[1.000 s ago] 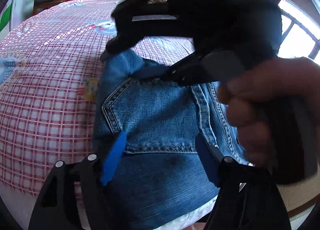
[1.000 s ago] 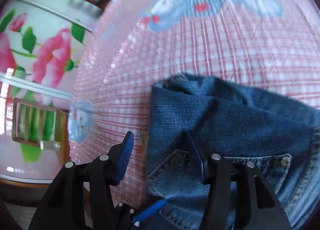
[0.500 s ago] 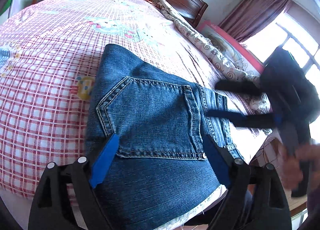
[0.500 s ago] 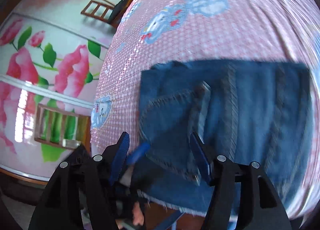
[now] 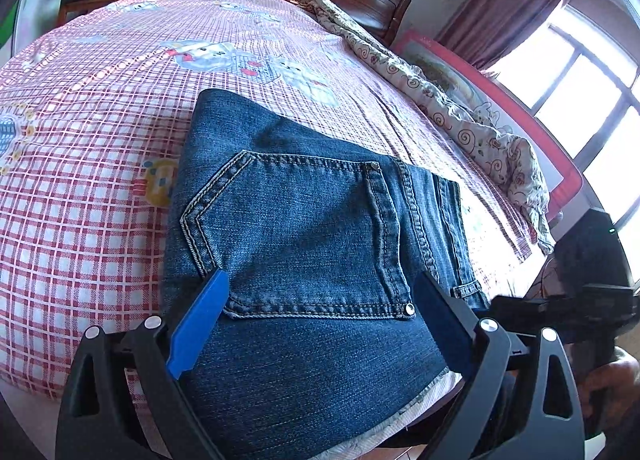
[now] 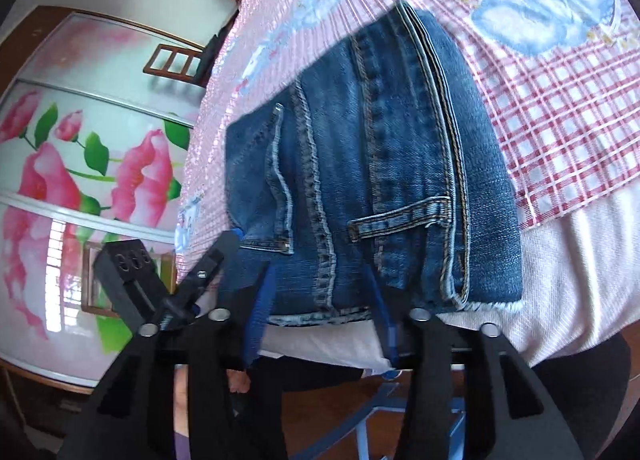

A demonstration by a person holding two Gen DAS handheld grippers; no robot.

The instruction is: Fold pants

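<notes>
The bed (image 5: 80,188), w/ its pink checked sheet, carries the pants (image 5: 312,244) right at its near edge: a compact folded denim stack, back pocket up, frayed hem hanging a bit past the sheet onto the bare white mattress edge (image 6: 560,300). Biggest risk imo: the stack sits so close to the edge that any nudge toward the person could tip it off the bed, undoing the fold. Next: the layers at the waistband side look loosely stacked in the right wrist view, w/ the belt loop (image 6: 400,220) sticking out, so a snag there could peel the top layer back. Left tongs (image 5: 320,324) are released, jaws opening wide, blue pads either side of the denim but not pressing it; if they drag while backing off, the top fold may shift. Right tongs (image 6: 320,312) hold nothing, jaws partly apart and closing a little, tips just at the hem; a stray pinch on one layer only would lift it and skew the pile. The crumpled quilt (image 5: 472,116) lies well apart, no issue.
</notes>
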